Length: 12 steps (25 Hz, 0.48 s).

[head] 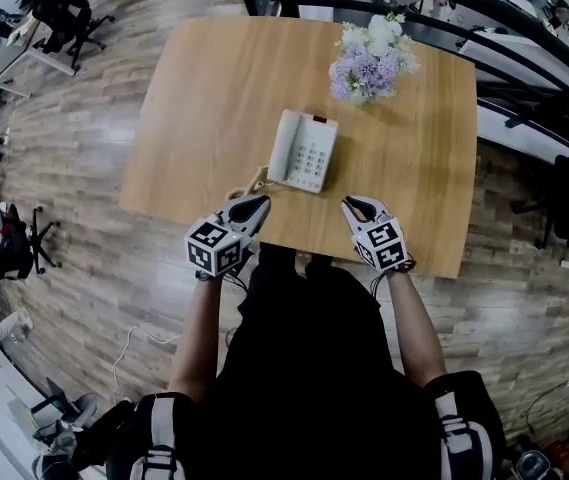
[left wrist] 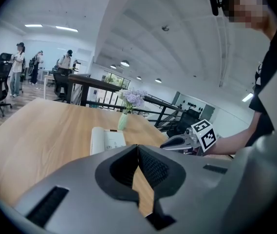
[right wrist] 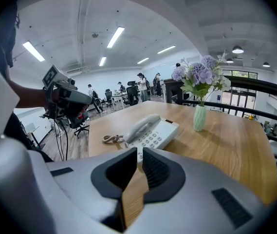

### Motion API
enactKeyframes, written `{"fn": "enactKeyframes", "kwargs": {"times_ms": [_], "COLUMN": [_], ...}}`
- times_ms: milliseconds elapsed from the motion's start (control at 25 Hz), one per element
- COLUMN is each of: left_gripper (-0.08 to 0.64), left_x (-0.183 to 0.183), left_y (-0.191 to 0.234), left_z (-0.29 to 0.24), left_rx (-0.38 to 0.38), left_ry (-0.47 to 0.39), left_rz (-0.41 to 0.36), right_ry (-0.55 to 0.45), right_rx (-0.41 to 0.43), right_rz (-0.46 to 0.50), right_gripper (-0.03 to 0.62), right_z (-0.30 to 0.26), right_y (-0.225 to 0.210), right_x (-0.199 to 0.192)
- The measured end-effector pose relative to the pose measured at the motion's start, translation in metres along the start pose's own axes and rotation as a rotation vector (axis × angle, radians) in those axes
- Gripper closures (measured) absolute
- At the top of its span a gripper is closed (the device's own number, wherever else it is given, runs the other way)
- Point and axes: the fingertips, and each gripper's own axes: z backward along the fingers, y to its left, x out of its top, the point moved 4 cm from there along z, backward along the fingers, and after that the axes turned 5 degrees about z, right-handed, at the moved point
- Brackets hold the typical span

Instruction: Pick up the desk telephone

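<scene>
A white desk telephone (head: 303,151) lies on the wooden table (head: 204,98), handset along its left side, coiled cord (head: 255,183) at its near left corner. In the right gripper view the telephone (right wrist: 152,131) sits just beyond the jaws. From the left gripper view the telephone (left wrist: 106,139) shows ahead, slightly left. My left gripper (head: 257,204) hovers at the table's near edge, left of the phone, shut and empty. My right gripper (head: 353,205) hovers at the near edge, right of the phone, shut and empty.
A pale green vase of purple and white flowers (head: 369,58) stands on the table behind the phone, to its right. Black railings (head: 524,58) run past the table's far right. Office chairs (head: 64,13) and desks stand at the far left on the wood floor.
</scene>
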Motion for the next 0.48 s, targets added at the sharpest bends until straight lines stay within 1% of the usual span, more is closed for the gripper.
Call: {"fn": "enactKeyframes", "kwargs": {"times_ms": [200,320,480], "left_gripper": [0.538,0.538,0.538], "left_x": [0.015,0.019,0.024], "left_y": [0.018,0.030,0.050], "left_z": [-0.018,-0.029,-0.040], "left_rx": [-0.046,-0.082,-0.109], "left_ry": [-0.004,0.016,0.048], "left_rz": [0.031,0.049,0.060], "right_ry": [0.024,0.038,0.017], "right_rx": [-0.015,-0.016,-0.012], "right_rz": [-0.019,-0.031,-0.084], "right_gripper": [0.546,0.545,0.545], "right_z": [-0.014,-0.024,-0.037], "right_y": [-0.003,-0.008,-0.014], "right_x": [0.007,0.010,0.019]}}
